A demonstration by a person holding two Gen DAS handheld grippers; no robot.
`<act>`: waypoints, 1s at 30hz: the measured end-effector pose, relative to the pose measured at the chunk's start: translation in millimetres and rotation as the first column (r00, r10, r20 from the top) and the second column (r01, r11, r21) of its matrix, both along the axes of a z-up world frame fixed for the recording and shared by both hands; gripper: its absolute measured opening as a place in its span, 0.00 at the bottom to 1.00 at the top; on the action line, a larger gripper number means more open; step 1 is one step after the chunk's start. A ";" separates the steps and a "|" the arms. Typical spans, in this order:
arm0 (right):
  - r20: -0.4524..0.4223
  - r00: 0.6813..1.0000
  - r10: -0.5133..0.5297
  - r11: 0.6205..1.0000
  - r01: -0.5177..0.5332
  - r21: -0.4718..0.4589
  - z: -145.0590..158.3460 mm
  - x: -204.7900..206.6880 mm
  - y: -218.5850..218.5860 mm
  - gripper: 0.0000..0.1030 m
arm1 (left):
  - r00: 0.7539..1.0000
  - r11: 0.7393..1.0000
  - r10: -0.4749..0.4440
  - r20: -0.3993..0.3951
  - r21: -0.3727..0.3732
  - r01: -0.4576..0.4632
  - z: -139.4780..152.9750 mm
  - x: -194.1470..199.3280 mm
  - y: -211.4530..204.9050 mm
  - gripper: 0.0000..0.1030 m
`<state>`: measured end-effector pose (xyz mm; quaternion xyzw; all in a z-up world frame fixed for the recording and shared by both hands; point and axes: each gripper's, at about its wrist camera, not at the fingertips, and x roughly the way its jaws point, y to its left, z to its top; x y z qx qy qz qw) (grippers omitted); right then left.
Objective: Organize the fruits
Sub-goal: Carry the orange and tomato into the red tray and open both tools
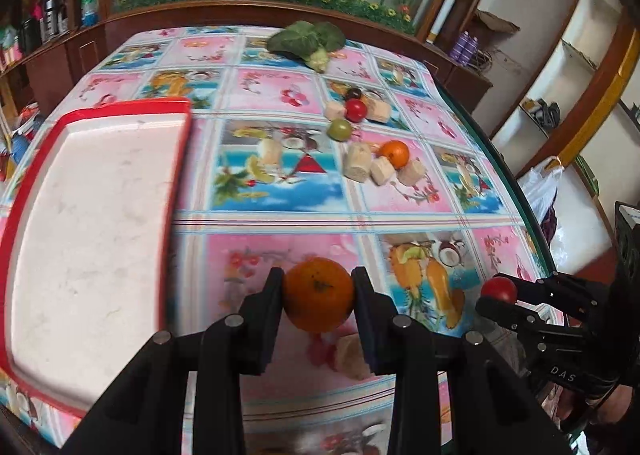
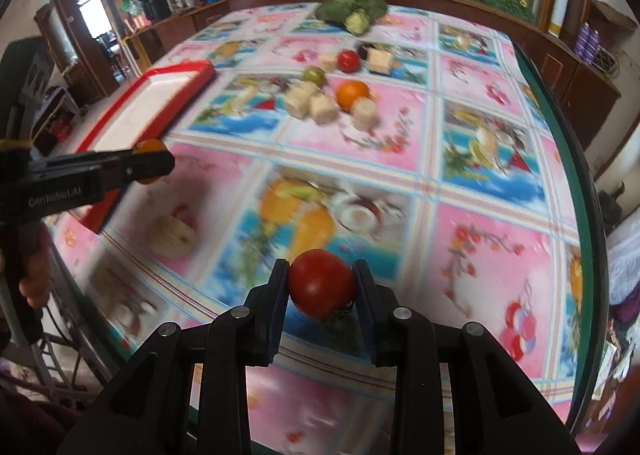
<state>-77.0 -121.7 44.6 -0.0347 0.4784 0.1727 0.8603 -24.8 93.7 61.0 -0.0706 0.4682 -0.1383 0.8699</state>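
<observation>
My left gripper [image 1: 319, 297] is shut on an orange [image 1: 319, 295] and holds it above the table, right of the red-rimmed white tray [image 1: 176, 175]. My right gripper [image 2: 321, 285] is shut on a red tomato [image 2: 321, 282] above the table's near part. The right gripper with its tomato also shows in the left wrist view [image 1: 498, 291]. The left gripper with its orange also shows in the right wrist view [image 2: 152, 163], next to the tray [image 2: 160, 103]. A second orange [image 1: 395, 153], a red tomato [image 1: 356, 110], a green fruit [image 1: 340, 129] and several banana pieces [image 1: 358, 163] lie mid-table.
A leafy green vegetable [image 1: 308, 40] lies at the table's far edge. A dark fruit [image 1: 354, 94] sits behind the tomato. One banana piece [image 1: 350, 355] lies under my left gripper. The table's glass edge [image 1: 520, 191] runs along the right. Wooden cabinets stand behind.
</observation>
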 end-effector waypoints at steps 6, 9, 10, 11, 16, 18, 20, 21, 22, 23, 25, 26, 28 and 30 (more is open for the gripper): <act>0.036 0.996 0.086 0.996 -0.086 0.014 18.6 12.0 45.4 0.30 | 0.995 0.995 0.096 0.025 0.003 -0.096 8.0 -5.4 51.9 0.35; 0.040 0.990 0.138 0.990 -0.139 0.028 24.7 21.3 72.9 0.30 | 0.989 0.989 0.146 0.030 0.018 -0.147 8.8 -3.3 81.2 0.36; 0.039 0.987 0.158 0.987 -0.159 0.033 26.6 25.3 84.1 0.30 | 0.986 0.986 0.163 0.028 0.021 -0.163 8.8 -2.0 90.6 0.36; 0.038 0.983 0.178 0.983 -0.179 0.036 28.3 29.7 95.7 0.30 | 0.983 0.983 0.182 0.026 0.024 -0.182 8.0 0.3 101.3 0.36; 0.053 0.963 0.263 0.963 -0.265 0.037 35.7 53.8 151.6 0.30 | 0.969 0.967 0.246 0.021 0.058 -0.247 1.7 18.2 143.1 0.36; 0.059 0.957 0.285 0.957 -0.287 0.030 36.6 64.0 170.4 0.30 | 0.965 0.963 0.263 0.017 0.062 -0.263 -2.0 28.0 157.8 0.36; 0.055 0.950 0.306 0.951 -0.309 0.036 35.7 77.1 191.9 0.30 | 0.960 0.958 0.278 0.014 0.070 -0.279 -6.4 41.5 170.3 0.36; 0.053 0.948 0.314 0.948 -0.316 0.040 35.4 83.5 201.9 0.30 | 0.959 0.956 0.284 0.014 0.076 -0.284 -8.7 48.5 176.1 0.36; 0.053 0.947 0.318 0.947 -0.320 0.041 34.5 93.3 215.3 0.30 | 0.957 0.953 0.291 0.014 0.084 -0.291 -11.1 55.6 181.7 0.36; 0.054 0.946 0.319 0.946 -0.321 0.045 34.8 96.5 221.3 0.30 | 0.955 0.951 0.296 0.011 0.093 -0.295 -14.4 64.0 187.2 0.36; 0.055 0.946 0.319 0.945 -0.321 0.055 32.7 113.4 239.1 0.30 | 0.951 0.946 0.310 0.000 0.099 -0.308 -19.8 79.3 195.3 0.36; 0.056 0.947 0.318 0.946 -0.321 0.057 32.7 119.9 246.0 0.30 | 0.948 0.943 0.319 -0.005 0.100 -0.316 -22.4 88.0 199.3 0.36; 0.056 0.948 0.313 0.947 -0.316 0.056 27.6 138.3 264.9 0.30 | 0.944 0.939 0.330 -0.011 0.106 -0.327 -27.3 103.3 204.2 0.36; 0.054 0.948 0.314 0.947 -0.316 0.047 22.4 149.9 276.5 0.30 | 0.941 0.935 0.339 -0.019 0.117 -0.334 -32.6 117.2 206.7 0.36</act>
